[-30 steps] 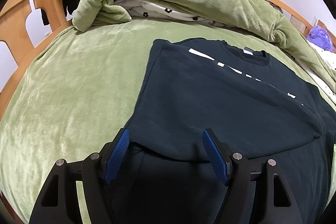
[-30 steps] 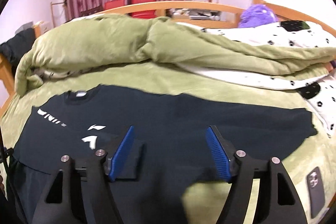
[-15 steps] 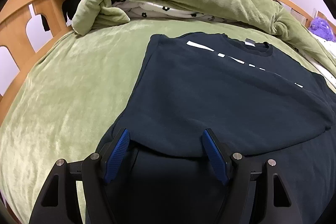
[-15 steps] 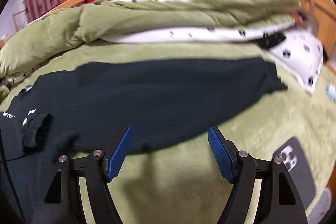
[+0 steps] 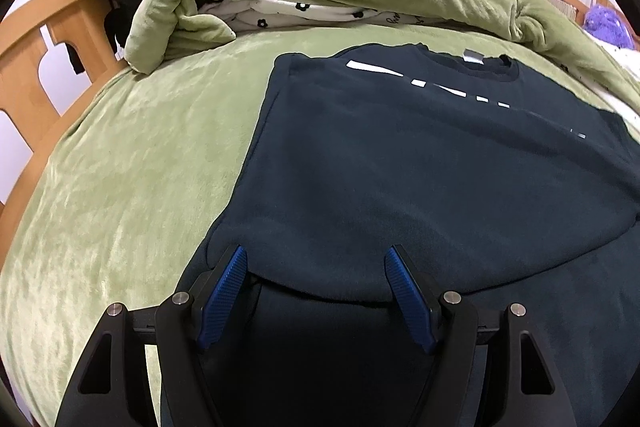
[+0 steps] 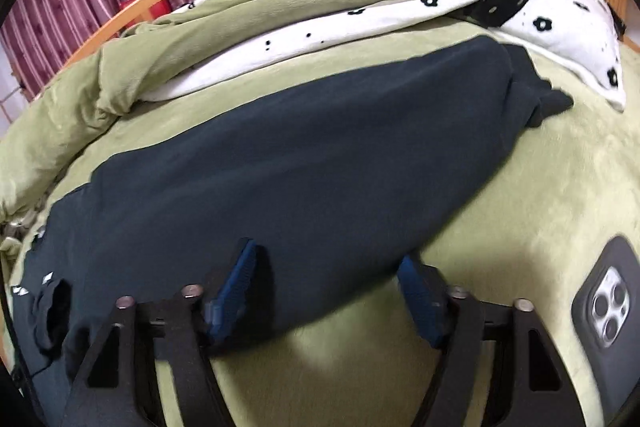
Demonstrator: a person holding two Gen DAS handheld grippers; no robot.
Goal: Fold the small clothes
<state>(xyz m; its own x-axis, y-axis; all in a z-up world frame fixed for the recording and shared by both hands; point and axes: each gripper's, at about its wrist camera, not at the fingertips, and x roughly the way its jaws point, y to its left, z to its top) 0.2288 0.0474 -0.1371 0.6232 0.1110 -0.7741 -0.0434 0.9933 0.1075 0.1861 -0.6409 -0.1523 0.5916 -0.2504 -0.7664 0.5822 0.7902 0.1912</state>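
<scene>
On a green bedspread (image 6: 520, 187), the right gripper (image 6: 328, 291) is closing over the near edge of a dark sweatshirt (image 6: 280, 167) sleeve, pads not yet pressing. The left gripper (image 5: 316, 287) hangs released over the folded side. A clean fold likely needs both sleeve layers caught, clear of the phone (image 6: 604, 303).

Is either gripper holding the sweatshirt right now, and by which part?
Neither grips yet. The left gripper stands open over a folded edge of the dark sweatshirt. The right gripper is closing, the lower edge of the outstretched sleeve between its fingers.
</scene>
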